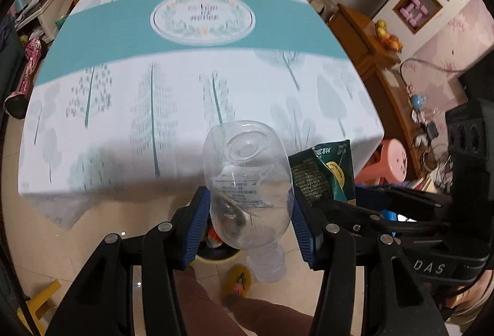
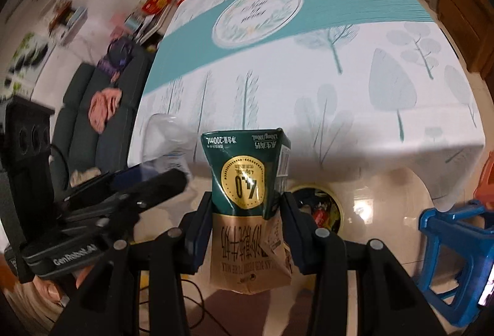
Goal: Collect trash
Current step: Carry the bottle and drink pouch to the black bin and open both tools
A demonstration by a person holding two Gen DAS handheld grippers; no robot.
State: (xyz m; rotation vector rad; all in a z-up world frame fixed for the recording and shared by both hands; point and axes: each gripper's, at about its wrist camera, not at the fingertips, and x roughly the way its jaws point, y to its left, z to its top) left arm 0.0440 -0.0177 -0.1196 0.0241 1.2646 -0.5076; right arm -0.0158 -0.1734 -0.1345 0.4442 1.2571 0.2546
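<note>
Clear plastic bottle [image 1: 247,181] clamped in the left tongs [image 1: 247,231]; crumpled milk carton [image 2: 250,200] clamped in the right tongs [image 2: 245,231]; both carried off the desk's [image 1: 123,126] near edge; next, release over the yellow bin [image 2: 335,197] below.

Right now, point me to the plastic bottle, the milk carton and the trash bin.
plastic bottle [image 1: 247,181], left wrist view, on its clear labelled body between the pads.
milk carton [image 2: 247,181], right wrist view, on the gold round badge.
trash bin [image 2: 335,200], right wrist view, on its yellow rim beside the carton.
</note>
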